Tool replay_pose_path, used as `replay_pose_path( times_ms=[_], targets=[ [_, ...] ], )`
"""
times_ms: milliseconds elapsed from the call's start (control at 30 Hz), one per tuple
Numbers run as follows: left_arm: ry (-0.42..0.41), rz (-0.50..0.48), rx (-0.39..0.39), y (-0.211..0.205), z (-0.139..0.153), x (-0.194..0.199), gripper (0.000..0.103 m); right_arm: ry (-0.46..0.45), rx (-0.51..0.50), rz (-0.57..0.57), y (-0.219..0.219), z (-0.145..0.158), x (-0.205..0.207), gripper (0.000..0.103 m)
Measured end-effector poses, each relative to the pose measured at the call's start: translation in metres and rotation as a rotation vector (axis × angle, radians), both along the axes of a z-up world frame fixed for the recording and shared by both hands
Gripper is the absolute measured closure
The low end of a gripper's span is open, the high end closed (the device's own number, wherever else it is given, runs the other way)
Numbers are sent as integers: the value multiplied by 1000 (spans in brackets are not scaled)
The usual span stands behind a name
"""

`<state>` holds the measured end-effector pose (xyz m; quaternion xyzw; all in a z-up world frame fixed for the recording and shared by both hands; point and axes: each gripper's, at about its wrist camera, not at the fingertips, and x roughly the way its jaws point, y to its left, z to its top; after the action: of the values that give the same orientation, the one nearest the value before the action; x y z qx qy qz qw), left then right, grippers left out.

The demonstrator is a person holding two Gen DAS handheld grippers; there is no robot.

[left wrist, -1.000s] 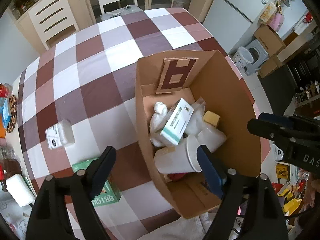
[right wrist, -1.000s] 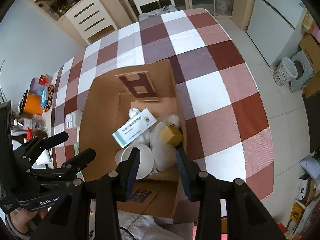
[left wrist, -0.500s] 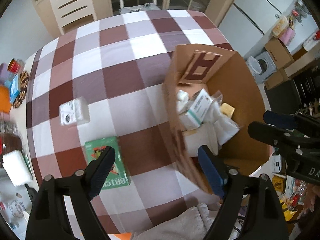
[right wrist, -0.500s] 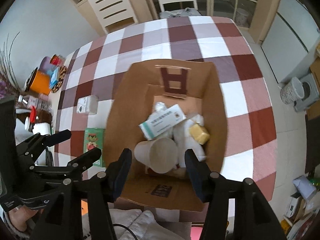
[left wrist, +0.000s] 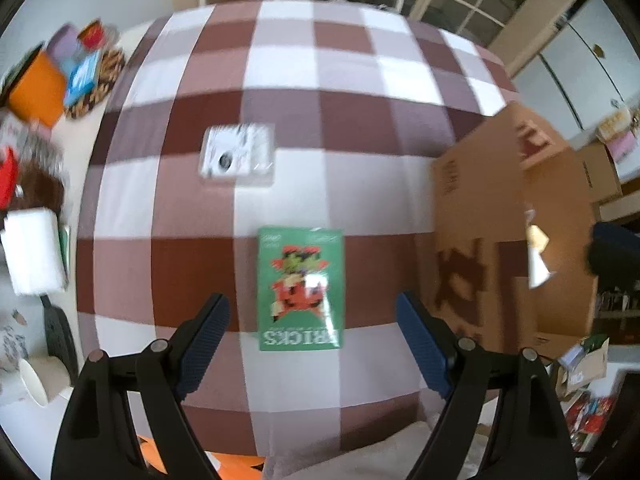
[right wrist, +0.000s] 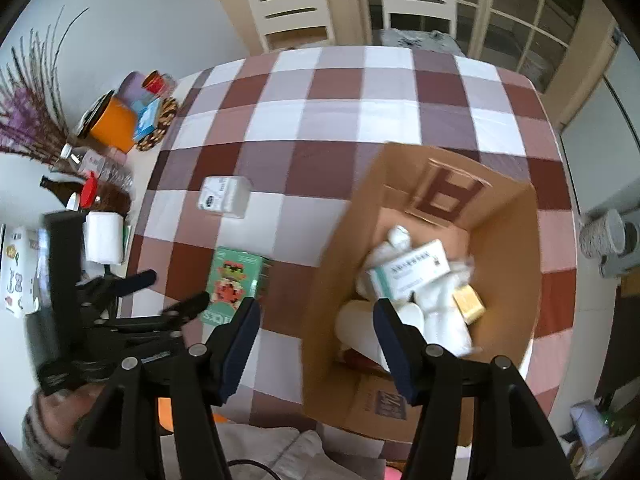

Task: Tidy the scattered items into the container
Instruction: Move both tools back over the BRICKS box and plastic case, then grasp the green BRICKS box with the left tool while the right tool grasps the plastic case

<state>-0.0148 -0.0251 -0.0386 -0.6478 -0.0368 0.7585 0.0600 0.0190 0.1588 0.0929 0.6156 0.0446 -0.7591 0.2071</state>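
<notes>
A green "BRICKS" box [left wrist: 300,288] [right wrist: 236,280] lies flat on the checked tablecloth. My left gripper [left wrist: 314,320] [right wrist: 174,290] hovers over its near end, open, pads well clear of it. Farther back sits a white wrapped pack [left wrist: 238,156] [right wrist: 224,196]. The open cardboard box [left wrist: 472,216] [right wrist: 504,224] stands to the right and holds a white-and-teal carton [right wrist: 408,274], a paper cup [right wrist: 360,328], a yellow block [right wrist: 468,306] and white items. My right gripper [right wrist: 316,312] hangs above the box's left wall, its jaws opening, nothing between them.
Along the table's left edge stand an orange pot [right wrist: 114,124], bottles [right wrist: 60,188] and a white paper roll [right wrist: 104,238] [left wrist: 34,252]. White chairs [right wrist: 288,0] stand at the far side. A sleeved hand [right wrist: 52,412] holds the left gripper.
My left gripper has swung left from over the cardboard box to over the green box. My right gripper's jaws have widened, and it has shifted left towards the box's left wall.
</notes>
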Motion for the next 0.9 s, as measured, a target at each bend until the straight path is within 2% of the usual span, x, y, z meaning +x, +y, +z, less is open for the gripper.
replay_pose_path(
  times_ms=[267, 467, 533, 700, 900],
  targets=[
    [-55, -24, 17, 5, -63, -2, 17, -9, 15, 67, -38, -5, -6, 43],
    [-72, -35, -22, 11, -102, -8, 17, -25, 40, 102, -60, -19, -15, 43],
    [-87, -17, -13, 8, -113, -9, 17, -31, 51, 113, -66, -24, -19, 43],
    [-90, 28, 13, -5, -121, -9, 17, -52, 81, 168, -88, -43, -30, 43],
    [-94, 106, 21, -38, -126, -5, 17, -84, 103, 290, -132, -73, -38, 43]
  ],
)
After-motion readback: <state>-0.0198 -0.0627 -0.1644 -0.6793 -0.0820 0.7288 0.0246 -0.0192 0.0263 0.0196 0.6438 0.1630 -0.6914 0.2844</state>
